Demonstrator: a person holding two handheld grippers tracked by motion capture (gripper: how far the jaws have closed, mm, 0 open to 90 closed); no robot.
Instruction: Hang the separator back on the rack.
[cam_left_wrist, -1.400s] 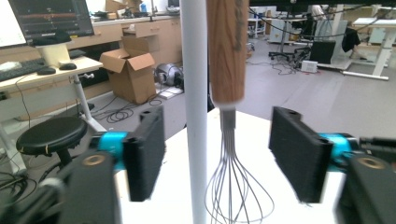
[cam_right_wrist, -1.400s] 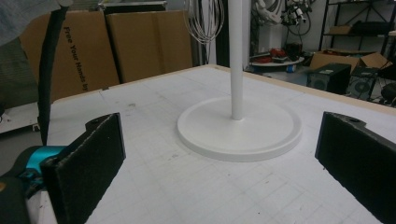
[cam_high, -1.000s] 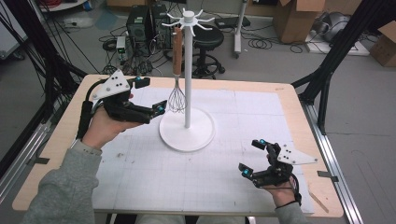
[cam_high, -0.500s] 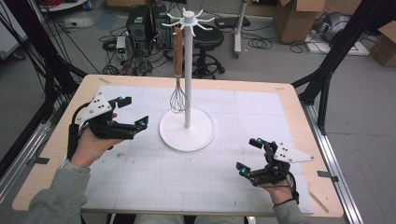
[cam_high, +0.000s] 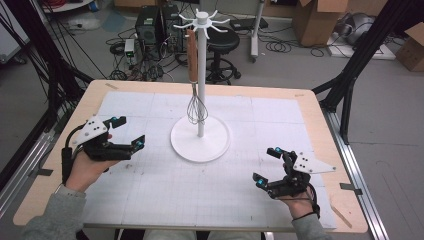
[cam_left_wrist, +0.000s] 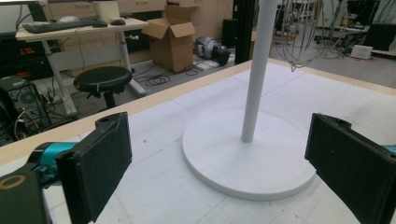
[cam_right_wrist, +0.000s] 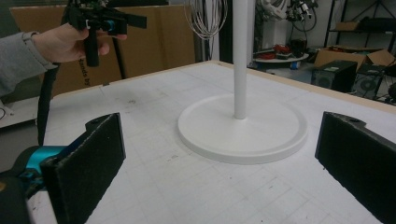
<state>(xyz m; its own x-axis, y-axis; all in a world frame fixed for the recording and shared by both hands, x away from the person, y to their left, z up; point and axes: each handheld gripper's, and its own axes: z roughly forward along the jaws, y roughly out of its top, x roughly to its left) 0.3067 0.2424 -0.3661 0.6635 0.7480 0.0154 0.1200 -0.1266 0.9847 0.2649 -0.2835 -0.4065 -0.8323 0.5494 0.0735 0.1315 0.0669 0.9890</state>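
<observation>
Spread wide with nothing held, the left gripper (cam_high: 124, 134) and right gripper (cam_high: 267, 165) are seen flanking the stand (cam_high: 200, 138).

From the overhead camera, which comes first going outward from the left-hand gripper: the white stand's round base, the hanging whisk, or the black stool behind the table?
From the left gripper:
1. Round base, on the table to its right.
2. Whisk, hanging beside the pole, farther back.
3. Black stool, on the floor beyond the table's far edge.

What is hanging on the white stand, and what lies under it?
A whisk with a wooden handle hangs from the white stand, its wires above the round base. The mat beneath that base is covered.
</observation>
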